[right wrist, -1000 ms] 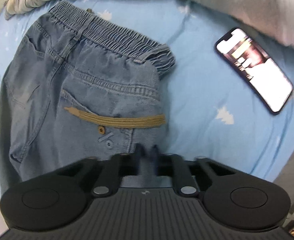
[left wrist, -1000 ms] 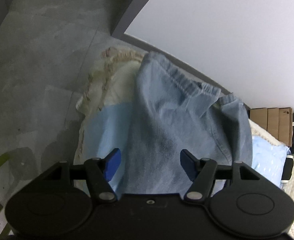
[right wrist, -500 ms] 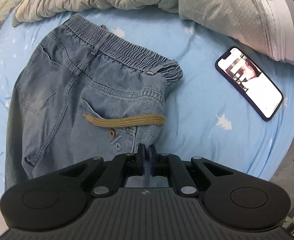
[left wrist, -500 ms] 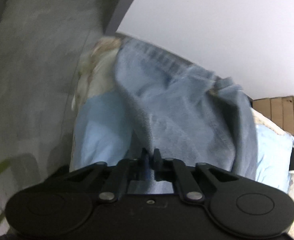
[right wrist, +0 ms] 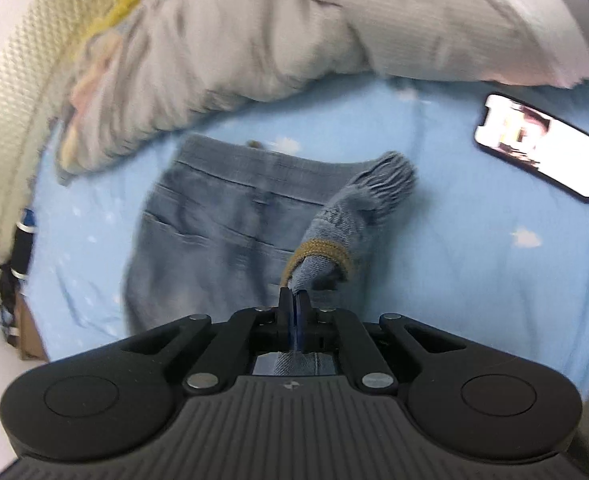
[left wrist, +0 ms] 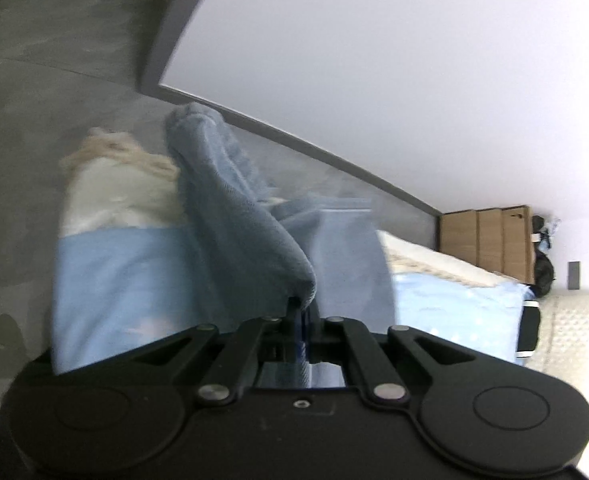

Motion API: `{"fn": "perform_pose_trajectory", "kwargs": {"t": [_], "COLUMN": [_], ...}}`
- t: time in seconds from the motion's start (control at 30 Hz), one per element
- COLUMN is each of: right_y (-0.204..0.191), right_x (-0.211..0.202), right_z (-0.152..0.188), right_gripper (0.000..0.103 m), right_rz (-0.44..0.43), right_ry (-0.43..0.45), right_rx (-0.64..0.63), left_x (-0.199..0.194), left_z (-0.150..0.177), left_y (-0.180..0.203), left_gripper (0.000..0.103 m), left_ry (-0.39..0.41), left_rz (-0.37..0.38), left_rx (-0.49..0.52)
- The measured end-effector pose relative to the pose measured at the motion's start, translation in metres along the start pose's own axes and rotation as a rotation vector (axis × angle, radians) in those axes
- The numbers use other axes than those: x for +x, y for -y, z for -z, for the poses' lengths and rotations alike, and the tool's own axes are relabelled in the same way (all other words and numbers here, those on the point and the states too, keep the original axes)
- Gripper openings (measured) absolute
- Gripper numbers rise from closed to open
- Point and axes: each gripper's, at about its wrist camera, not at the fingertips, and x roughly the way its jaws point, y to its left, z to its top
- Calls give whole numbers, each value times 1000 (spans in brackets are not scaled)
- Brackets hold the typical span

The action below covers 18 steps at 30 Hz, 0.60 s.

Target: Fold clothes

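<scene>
The left gripper [left wrist: 300, 312] is pinching a raised fold of the denim shorts [left wrist: 246, 216], its jaws clamped on the cloth. The right gripper [right wrist: 293, 304] is likewise gripping the denim shorts [right wrist: 222, 232] near their tan drawstring [right wrist: 318, 250], lifting that edge. The shorts are lying on the blue bedsheet [right wrist: 474, 248], with a phone [right wrist: 538, 146] glowing far right and a grey duvet [right wrist: 294, 28] bunching beyond.

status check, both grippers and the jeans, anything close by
Left hand-held gripper shut on denim jeans. Right hand-held gripper shut on the pocket edge, fabric lifted off blue sheet. Phone lies right of jeans, apart; grey duvet beyond.
</scene>
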Motion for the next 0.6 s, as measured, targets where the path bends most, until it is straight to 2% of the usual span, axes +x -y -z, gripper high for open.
{"fn": "perform_pose_trajectory", "kwargs": {"t": [0.23,0.43,0.6], "right_y": [-85,-146,-183], "right_x": [25,66,104], "right_z": [-6,-14,-16], "right_gripper": [1,1,1], "right_rz": [-90,-87,-53], "right_ry": [35,34,9], "right_rx": [-62,-147,-216], "left_x": [47,85,117], "left_z": [-1,1,2], "left_y": [61,99,117], "left_gripper": [1,1,1], "left_ry": [-12,-17,-7], "left_rz": [12,9,-43], "left_rx": [-4,15,30]}}
